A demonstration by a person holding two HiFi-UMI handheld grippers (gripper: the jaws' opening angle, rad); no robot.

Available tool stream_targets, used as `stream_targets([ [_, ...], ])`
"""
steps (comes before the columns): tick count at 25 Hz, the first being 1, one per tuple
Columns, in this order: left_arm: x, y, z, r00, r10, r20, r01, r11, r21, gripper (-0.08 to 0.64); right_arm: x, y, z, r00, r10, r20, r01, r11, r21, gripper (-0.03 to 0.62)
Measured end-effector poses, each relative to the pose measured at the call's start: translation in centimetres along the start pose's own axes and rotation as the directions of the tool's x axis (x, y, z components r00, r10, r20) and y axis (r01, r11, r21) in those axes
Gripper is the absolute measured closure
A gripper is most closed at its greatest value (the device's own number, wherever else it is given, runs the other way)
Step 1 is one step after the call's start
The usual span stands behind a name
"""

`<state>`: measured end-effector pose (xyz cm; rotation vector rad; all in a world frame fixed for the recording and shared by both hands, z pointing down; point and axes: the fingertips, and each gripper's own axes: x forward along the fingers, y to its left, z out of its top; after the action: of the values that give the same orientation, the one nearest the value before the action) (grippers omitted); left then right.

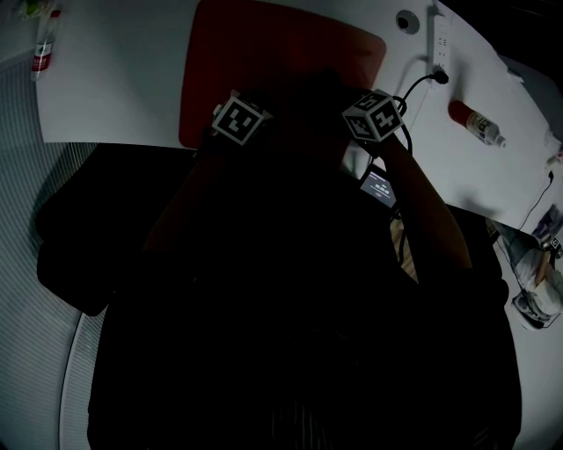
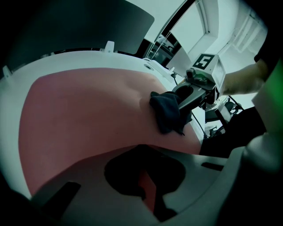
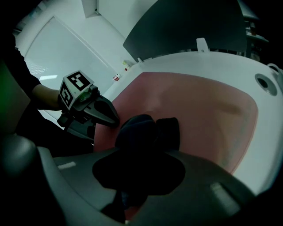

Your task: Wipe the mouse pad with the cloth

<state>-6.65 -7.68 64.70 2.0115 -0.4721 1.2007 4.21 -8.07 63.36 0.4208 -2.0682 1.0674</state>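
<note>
A red mouse pad (image 1: pixel 281 53) lies on the white table (image 1: pixel 114 79). Both grippers hover over its near edge, under the person's dark head and torso. My right gripper (image 3: pixel 132 194) is shut on a dark bunched cloth (image 3: pixel 146 130), which rests on the pad near its right front part. From the left gripper view the same cloth (image 2: pixel 166 114) hangs from the right gripper (image 2: pixel 181 101). My left gripper (image 2: pixel 148 187) is low over the pad's front edge, jaws together with only a thin sliver of red between them, holding nothing. It sits just left of the cloth (image 3: pixel 112 117).
A white power strip (image 1: pixel 442 39) with a plugged cable and a round grommet hole (image 1: pixel 407 21) lie right of the pad. A red-capped bottle (image 1: pixel 475 121) lies further right, another bottle (image 1: pixel 44 44) at far left. A dark monitor (image 3: pixel 185 26) stands behind the pad.
</note>
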Motion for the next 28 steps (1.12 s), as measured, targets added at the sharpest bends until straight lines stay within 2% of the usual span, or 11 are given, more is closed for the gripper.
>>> stream_targets([
  [5,0.2,-0.3,0.3,1.0,0.004,-0.019,-0.003,1.0,0.018,0.554,-0.1,-0.1,-0.2,1.0,0.016,-0.004,-0.016,1.0,0.007,0.506],
  [13,0.0,-0.6,0.6,0.999,0.027,-0.047,-0.023,0.995,0.093,0.552,-0.3,-0.9,1.2,0.996,-0.028,-0.082,0.016,0.989,-0.148,0.509],
  [16,0.0,-0.6,0.6,0.998,0.045,-0.034,-0.042,0.995,0.092,0.552,-1.3,-3.2,3.4,0.994,-0.081,-0.072,0.067,0.98,-0.189,0.509],
  [20,-0.2,-0.6,0.5,0.998,0.062,-0.024,-0.06,0.994,0.088,0.552,-2.9,-8.3,6.1,0.987,-0.16,-0.016,0.156,0.977,-0.145,0.509],
  [25,-0.2,-0.5,0.3,0.998,0.055,-0.018,-0.053,0.994,0.091,0.552,-3.0,-8.3,6.9,0.974,-0.226,-0.013,0.218,0.955,-0.201,0.509],
  [28,-0.1,-0.4,0.4,0.999,0.043,-0.017,-0.042,0.995,0.086,0.552,-3.1,-8.4,6.8,0.97,-0.242,0.01,0.24,0.955,-0.175,0.509],
])
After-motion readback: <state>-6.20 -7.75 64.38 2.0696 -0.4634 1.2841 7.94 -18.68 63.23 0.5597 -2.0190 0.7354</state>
